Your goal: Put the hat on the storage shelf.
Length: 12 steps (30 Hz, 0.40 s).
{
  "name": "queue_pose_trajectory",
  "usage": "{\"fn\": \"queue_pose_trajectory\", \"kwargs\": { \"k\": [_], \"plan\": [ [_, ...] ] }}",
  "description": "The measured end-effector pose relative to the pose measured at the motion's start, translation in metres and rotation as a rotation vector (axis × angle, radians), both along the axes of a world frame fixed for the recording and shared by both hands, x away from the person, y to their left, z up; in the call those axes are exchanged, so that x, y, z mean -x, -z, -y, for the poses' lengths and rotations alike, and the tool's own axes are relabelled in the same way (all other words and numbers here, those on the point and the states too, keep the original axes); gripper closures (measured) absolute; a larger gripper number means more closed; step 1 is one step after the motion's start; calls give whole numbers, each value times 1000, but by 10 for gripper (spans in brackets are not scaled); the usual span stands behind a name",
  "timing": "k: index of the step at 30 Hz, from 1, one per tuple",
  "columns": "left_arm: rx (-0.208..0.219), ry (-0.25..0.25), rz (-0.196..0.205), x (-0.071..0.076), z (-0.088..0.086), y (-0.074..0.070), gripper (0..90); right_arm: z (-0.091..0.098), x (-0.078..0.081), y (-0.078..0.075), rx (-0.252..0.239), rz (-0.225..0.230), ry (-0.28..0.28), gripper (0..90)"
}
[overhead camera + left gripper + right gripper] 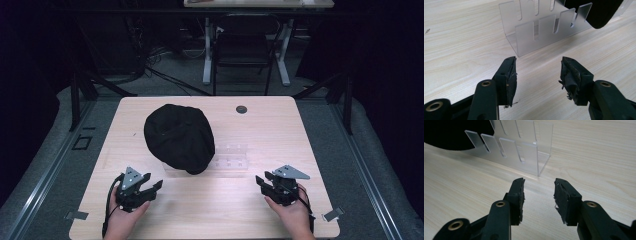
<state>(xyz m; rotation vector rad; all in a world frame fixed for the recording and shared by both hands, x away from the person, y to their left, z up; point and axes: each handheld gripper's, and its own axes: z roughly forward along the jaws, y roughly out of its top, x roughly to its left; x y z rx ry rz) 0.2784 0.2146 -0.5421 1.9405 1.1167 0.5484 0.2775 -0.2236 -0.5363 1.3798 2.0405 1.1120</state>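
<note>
A black cap lies on the wooden table, draped over the left part of a clear acrylic slotted rack. The rack stands just ahead of my left gripper, with the cap's edge over its far end. The same rack stands ahead of my right gripper, the cap at upper left. My left gripper rests near the front left, open and empty. At the front right my right gripper is also open and empty.
A small dark round grommet sits near the table's far edge. Beyond the table stand a black chair and a white-legged desk. Black stand legs flank the table on grey floor.
</note>
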Motion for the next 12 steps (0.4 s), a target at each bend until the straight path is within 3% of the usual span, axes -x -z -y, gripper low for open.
{"fn": "queue_pose_trajectory", "kwargs": {
  "k": [8,12],
  "plan": [
    [3,10,4,0,3,2,468,1,1,5,-11,-3,0,594],
    [23,45,14,1,15,-1,480,5,1,4,-36,12,9,593]
  ]
}}
